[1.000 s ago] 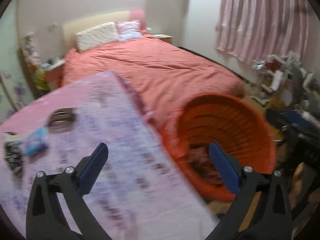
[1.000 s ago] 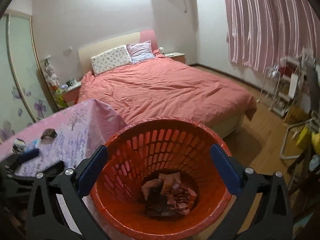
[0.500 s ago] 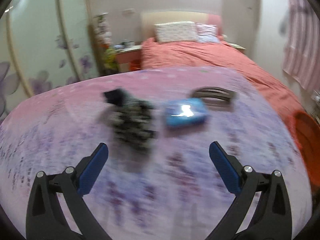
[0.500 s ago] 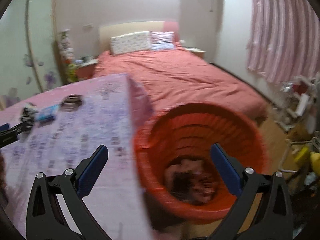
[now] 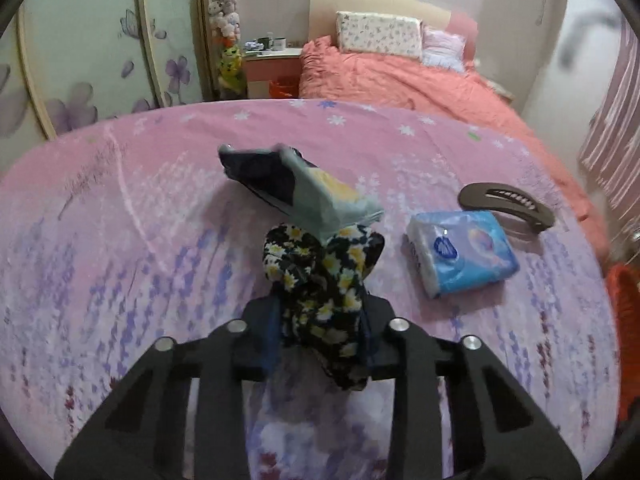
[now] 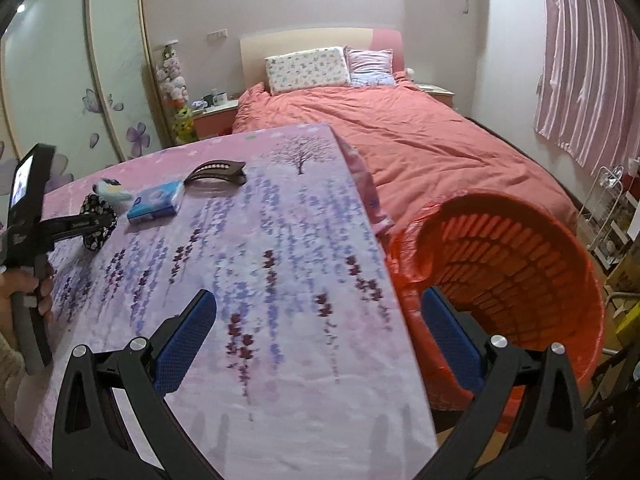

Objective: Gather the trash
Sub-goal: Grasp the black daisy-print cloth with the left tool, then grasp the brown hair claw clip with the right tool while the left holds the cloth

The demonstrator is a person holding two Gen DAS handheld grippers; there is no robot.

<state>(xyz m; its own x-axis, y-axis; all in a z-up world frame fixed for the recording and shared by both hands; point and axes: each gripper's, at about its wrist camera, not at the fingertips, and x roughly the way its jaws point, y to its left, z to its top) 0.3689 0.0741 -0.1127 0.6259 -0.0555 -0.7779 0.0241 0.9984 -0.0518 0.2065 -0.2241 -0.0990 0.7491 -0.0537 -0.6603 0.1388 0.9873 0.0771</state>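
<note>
On the pink surface (image 5: 120,240), the left tool (image 5: 320,320) had clamped the floral wrapper (image 5: 320,280); the right tool (image 6: 316,332) hung wide open, empty. Wrapper and packet (image 5: 304,188) still awaited the basket (image 6: 520,264).

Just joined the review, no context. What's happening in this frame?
A person with two handheld grippers is clearing a table. The left gripper is shut on a black floral fabric piece near the table's middle. A blue tissue pack, a dark hair clip and a teal packet lie on the cloth. The right gripper is open and empty, beside the orange basket at the table's edge.
</note>
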